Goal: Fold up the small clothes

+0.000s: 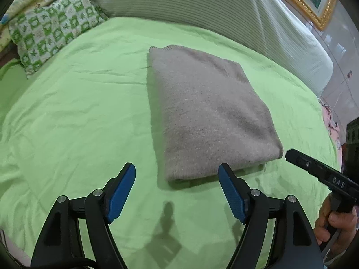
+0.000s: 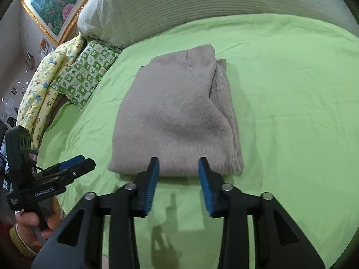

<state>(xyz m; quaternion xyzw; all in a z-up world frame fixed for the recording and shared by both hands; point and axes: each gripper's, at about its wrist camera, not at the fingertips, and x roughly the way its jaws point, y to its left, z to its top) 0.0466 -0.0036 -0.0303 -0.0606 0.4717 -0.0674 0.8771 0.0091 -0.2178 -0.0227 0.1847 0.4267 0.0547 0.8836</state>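
Note:
A grey knit garment (image 1: 208, 109) lies folded into a thick rectangle on the green bed sheet (image 1: 78, 112). It also shows in the right wrist view (image 2: 177, 116), with layered edges on its right side. My left gripper (image 1: 177, 170) is open and empty, just short of the garment's near edge. My right gripper (image 2: 178, 163) is open and empty, its fingertips at the garment's near edge. The right gripper shows at the right of the left wrist view (image 1: 291, 154), and the left gripper at the left of the right wrist view (image 2: 85, 161).
A large white ribbed pillow (image 1: 224, 6) lies along the far side of the bed. A green-and-white patterned pillow (image 1: 51, 29) and a yellow quilt (image 2: 42, 94) lie at the head. A gold-framed painting (image 2: 53, 2) hangs on the wall.

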